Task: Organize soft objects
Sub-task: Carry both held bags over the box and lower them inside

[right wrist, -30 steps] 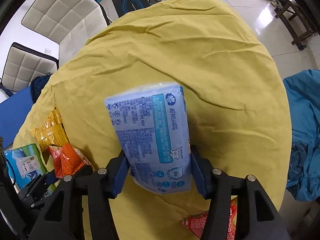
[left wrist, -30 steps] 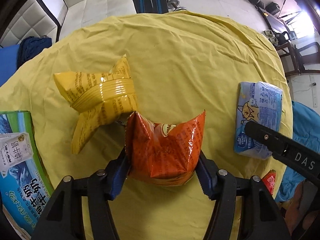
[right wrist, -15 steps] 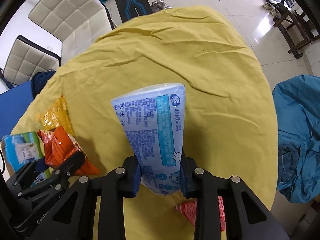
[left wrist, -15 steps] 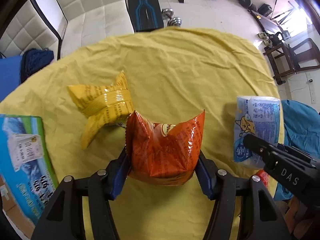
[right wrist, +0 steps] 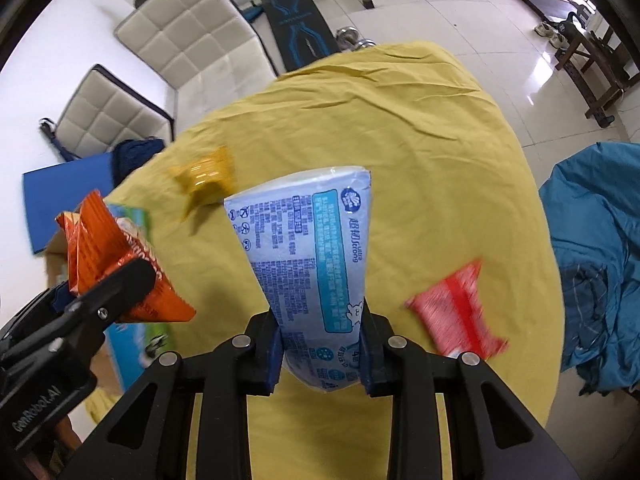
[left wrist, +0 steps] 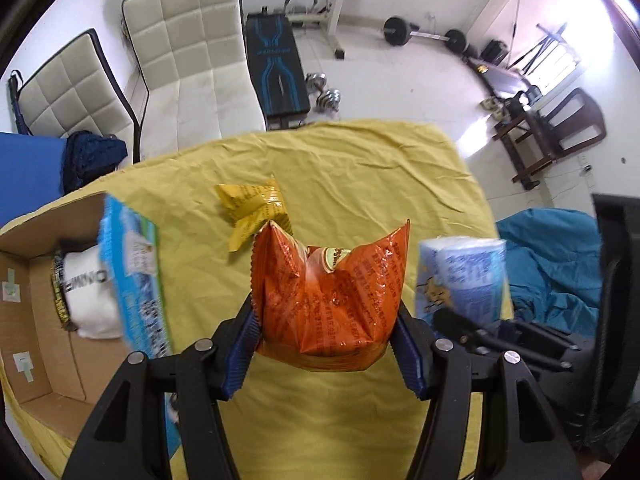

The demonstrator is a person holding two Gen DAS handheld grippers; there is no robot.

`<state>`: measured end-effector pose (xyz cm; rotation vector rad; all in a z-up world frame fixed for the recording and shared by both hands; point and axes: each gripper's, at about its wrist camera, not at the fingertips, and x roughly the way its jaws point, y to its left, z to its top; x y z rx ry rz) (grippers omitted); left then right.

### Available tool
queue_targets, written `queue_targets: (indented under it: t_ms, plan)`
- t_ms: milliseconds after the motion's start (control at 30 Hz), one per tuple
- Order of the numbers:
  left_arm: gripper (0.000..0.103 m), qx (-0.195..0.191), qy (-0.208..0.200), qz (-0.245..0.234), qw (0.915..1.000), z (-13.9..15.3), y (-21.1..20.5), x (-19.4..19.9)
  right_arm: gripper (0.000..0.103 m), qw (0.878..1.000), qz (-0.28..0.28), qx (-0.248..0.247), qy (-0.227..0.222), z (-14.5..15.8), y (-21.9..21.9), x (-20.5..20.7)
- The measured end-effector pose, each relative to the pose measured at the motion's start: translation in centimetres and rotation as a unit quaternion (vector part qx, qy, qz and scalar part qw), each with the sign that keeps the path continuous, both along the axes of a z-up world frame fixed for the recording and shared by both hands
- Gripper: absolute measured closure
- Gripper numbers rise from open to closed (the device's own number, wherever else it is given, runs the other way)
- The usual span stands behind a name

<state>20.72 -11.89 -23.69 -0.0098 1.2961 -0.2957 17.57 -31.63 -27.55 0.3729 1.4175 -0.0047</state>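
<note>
My left gripper point(left wrist: 326, 344) is shut on an orange snack bag point(left wrist: 328, 292) and holds it above the yellow cloth point(left wrist: 340, 168); the bag also shows in the right wrist view point(right wrist: 116, 264). My right gripper point(right wrist: 322, 356) is shut on a light blue tissue pack point(right wrist: 316, 256), lifted off the cloth; the pack also shows in the left wrist view point(left wrist: 460, 276). A yellow snack bag point(left wrist: 256, 212) lies on the cloth ahead. A red snack bag point(right wrist: 456, 312) lies to the right.
An open cardboard box point(left wrist: 36, 320) with a blue-green flap point(left wrist: 136, 280) stands at the left and holds a white item point(left wrist: 90, 292). A blue cloth heap point(right wrist: 600, 248) lies right of the table. White chairs point(left wrist: 188, 60) and gym gear stand behind.
Both grippers have risen with their packs, and the table looks smaller. The right gripper has squeezed tighter on the tissue pack. The box interior and red bag have come into view.
</note>
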Motion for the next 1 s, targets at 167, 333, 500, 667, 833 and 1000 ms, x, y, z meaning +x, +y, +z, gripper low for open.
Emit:
queue_targets:
  t_ms: [167,333,500,667,833,1000]
  plan:
    - [0.045,-0.025,-0.017,-0.001,0.9995,3.4,3.1,-2.7,0.072,1.000,0.008,0.023,-0.021,3.6,3.9,-3.5]
    - [0.045,-0.036,-0.028,0.010,0.9989,6.1,9.1,-5.1,0.072,0.998,0.025,0.041,-0.041,6.8,10.0,-5.6]
    - [0.045,-0.020,-0.049,0.034,0.9980,8.1,15.9,-6.5,0.072,0.995,0.058,0.056,-0.052,8.8,16.6,-6.1]
    - [0.045,-0.001,-0.047,0.073,0.9963,8.2,23.5,-6.6,0.072,0.992,0.097,0.060,-0.054,9.4,23.7,-5.5]
    - [0.045,0.007,-0.014,0.108,0.9940,5.2,29.8,-5.5,0.072,0.990,0.126,0.041,-0.043,7.9,30.3,-4.2]
    - [0.045,0.021,0.037,0.128,0.9908,0.1,33.9,-3.4,0.072,0.991,0.135,0.015,0.004,3.0,34.8,-2.5]
